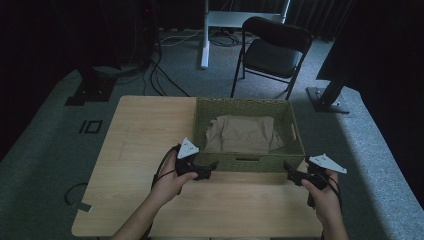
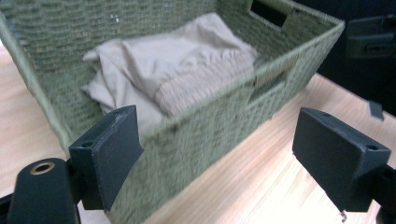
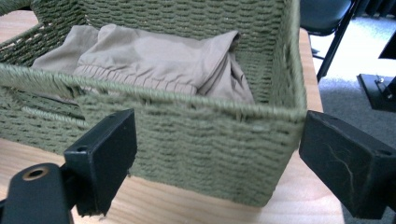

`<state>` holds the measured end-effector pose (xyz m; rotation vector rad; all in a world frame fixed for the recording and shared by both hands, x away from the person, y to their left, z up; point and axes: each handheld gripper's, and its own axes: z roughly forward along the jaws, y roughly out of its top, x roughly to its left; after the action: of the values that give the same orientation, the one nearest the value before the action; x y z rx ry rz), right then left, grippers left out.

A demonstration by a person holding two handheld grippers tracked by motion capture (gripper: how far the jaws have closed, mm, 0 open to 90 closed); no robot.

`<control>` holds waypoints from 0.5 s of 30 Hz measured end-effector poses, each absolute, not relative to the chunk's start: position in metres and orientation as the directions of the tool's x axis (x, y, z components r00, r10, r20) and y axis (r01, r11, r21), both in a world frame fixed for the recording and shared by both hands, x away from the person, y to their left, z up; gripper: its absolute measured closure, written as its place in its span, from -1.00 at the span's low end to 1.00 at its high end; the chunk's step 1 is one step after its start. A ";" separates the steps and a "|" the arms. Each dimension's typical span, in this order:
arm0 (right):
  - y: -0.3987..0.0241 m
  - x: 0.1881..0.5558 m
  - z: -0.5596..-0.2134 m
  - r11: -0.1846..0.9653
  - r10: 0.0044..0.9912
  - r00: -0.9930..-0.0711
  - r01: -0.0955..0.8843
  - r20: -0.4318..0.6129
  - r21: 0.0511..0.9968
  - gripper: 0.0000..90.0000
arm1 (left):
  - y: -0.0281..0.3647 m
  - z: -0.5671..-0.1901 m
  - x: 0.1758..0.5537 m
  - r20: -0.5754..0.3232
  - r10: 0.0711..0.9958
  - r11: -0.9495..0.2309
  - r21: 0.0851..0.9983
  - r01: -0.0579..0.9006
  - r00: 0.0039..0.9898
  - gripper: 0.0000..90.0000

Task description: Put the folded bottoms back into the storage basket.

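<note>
High view: 2 hand-held grippers at the near corners of a green woven basket (image 1: 248,162) on the table (image 1: 145,135).
Left hand-held gripper (image 1: 206,169) sits just off the basket's near left corner, jaws spread, nothing between them. Right hand-held gripper (image 1: 291,171) sits off the near right corner, jaws spread wide, gripping nothing. Beige folded garment (image 1: 243,133) lies inside the basket, elastic waistband toward the near wall. Basket stands at the table's far right portion.
</note>
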<state>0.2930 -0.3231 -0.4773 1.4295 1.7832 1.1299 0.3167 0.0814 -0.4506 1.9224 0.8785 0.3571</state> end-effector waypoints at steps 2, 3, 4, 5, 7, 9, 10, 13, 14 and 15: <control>-0.323 0.292 -0.482 0.066 0.965 -0.253 0.476 0.065 0.877 -0.76 | 0.083 -0.458 0.315 -0.116 0.710 -0.287 0.853 0.436 0.694 -0.64; -0.322 0.291 -0.484 0.070 0.965 -0.253 0.481 0.062 0.874 -0.76 | 0.084 -0.461 0.314 -0.119 0.711 -0.287 0.850 0.441 0.693 -0.64; -0.322 0.291 -0.487 0.073 0.965 -0.254 0.486 0.060 0.871 -0.76 | 0.085 -0.465 0.313 -0.118 0.710 -0.293 0.847 0.444 0.694 -0.64; -0.322 0.290 -0.489 0.073 0.965 -0.254 0.489 0.062 0.869 -0.76 | 0.085 -0.469 0.312 -0.124 0.711 -0.291 0.844 0.450 0.692 -0.65; -0.323 0.290 -0.494 0.072 0.966 -0.250 0.497 0.063 0.865 -0.76 | 0.087 -0.476 0.311 -0.132 0.713 -0.294 0.835 0.464 0.689 -0.65; -0.323 0.289 -0.500 0.070 0.966 -0.249 0.508 0.068 0.858 -0.76 | 0.089 -0.483 0.310 -0.133 0.718 -0.296 0.830 0.473 0.683 -0.65; -0.323 0.289 -0.503 0.071 0.966 -0.250 0.512 0.069 0.856 -0.76 | 0.090 -0.486 0.310 -0.134 0.718 -0.299 0.826 0.477 0.683 -0.64; -0.321 0.288 -0.511 0.076 0.965 -0.253 0.526 0.070 0.847 -0.76 | 0.093 -0.496 0.309 -0.133 0.726 -0.307 0.815 0.491 0.675 -0.65; -0.321 0.288 -0.511 0.076 0.965 -0.253 0.526 0.070 0.847 -0.76 | 0.093 -0.496 0.309 -0.133 0.726 -0.307 0.815 0.491 0.675 -0.64; -0.320 0.288 -0.516 0.078 0.965 -0.253 0.534 0.071 0.842 -0.76 | 0.095 -0.502 0.309 -0.130 0.732 -0.313 0.808 0.499 0.669 -0.65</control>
<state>0.2875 -0.3202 -0.5155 1.4790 1.8408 1.0791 0.3090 0.0946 -0.5021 1.9834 0.9551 0.3261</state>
